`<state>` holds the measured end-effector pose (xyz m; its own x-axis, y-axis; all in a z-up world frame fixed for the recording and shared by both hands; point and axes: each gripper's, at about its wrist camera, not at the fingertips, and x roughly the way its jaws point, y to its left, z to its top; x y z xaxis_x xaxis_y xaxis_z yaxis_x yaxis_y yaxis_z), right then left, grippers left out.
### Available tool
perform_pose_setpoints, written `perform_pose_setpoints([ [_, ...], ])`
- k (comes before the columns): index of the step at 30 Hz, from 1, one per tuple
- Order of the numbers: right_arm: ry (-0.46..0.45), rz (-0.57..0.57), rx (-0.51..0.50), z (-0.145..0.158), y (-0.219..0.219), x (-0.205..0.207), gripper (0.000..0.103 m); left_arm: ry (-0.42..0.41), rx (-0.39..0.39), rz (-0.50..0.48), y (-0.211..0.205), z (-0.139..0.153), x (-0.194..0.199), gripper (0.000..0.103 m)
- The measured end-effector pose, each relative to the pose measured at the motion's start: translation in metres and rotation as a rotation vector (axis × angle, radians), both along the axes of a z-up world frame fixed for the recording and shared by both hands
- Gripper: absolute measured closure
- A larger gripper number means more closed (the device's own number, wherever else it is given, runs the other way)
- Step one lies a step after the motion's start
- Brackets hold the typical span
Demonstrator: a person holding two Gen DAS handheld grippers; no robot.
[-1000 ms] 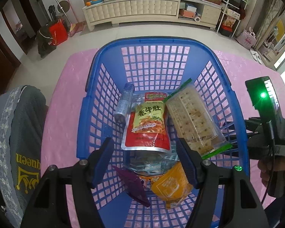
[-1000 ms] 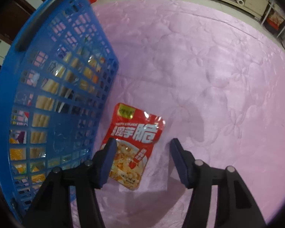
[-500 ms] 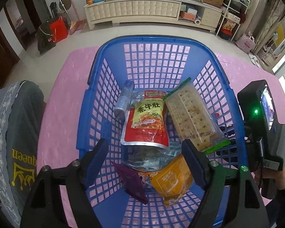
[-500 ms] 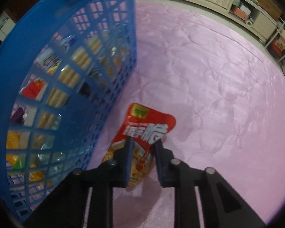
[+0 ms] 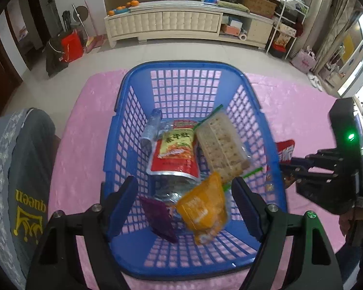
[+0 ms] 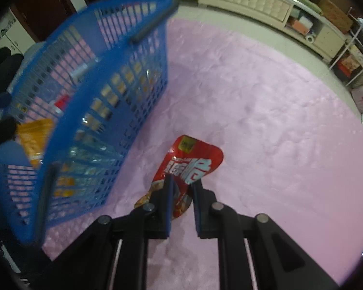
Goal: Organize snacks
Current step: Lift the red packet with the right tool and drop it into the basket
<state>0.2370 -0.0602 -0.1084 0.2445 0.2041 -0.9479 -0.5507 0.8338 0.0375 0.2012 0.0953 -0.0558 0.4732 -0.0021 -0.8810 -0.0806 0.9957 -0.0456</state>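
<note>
A blue plastic basket (image 5: pixel 186 64) stands on the pink cloth and holds a red-and-yellow packet (image 5: pixel 174 152), a cracker pack (image 5: pixel 220 145), an orange packet (image 5: pixel 203 207), a purple packet (image 5: pixel 157 215) and a small bottle (image 5: pixel 152 128). My left gripper (image 5: pixel 184 183) hovers above the basket's near half, open, with nothing pinched. Just right of the basket (image 6: pixel 104 48), my right gripper (image 6: pixel 183 181) is shut on the lower part of a red snack packet (image 6: pixel 193 157), which hangs clear of the cloth. In the left wrist view that red packet (image 5: pixel 285 149) shows beside the basket's right wall.
The pink tablecloth (image 6: pixel 254 120) stretches wide to the right of the basket. A chair back draped in grey cloth (image 5: pixel 24 181) stands at the table's left edge. A long white cabinet (image 5: pixel 181 21) lines the far wall. A person's hand (image 5: pixel 351 222) grips the right tool.
My right gripper closed on the red packet and lifted it off the cloth, up beside the basket wall. My left gripper opened wider and pulled back a little higher above the basket.
</note>
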Motion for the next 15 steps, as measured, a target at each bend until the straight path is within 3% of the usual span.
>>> perform_pose_setpoints([
  [11,-0.151,0.015,0.052,0.076,-0.003,-0.037,0.085,-0.103,0.091,-0.011,-0.007,0.037,-0.031,0.025],
  [15,-0.188,0.037,0.074,0.083,0.001,-0.038,0.085,-0.133,0.118,-0.019,-0.005,0.044,-0.041,0.025],
])
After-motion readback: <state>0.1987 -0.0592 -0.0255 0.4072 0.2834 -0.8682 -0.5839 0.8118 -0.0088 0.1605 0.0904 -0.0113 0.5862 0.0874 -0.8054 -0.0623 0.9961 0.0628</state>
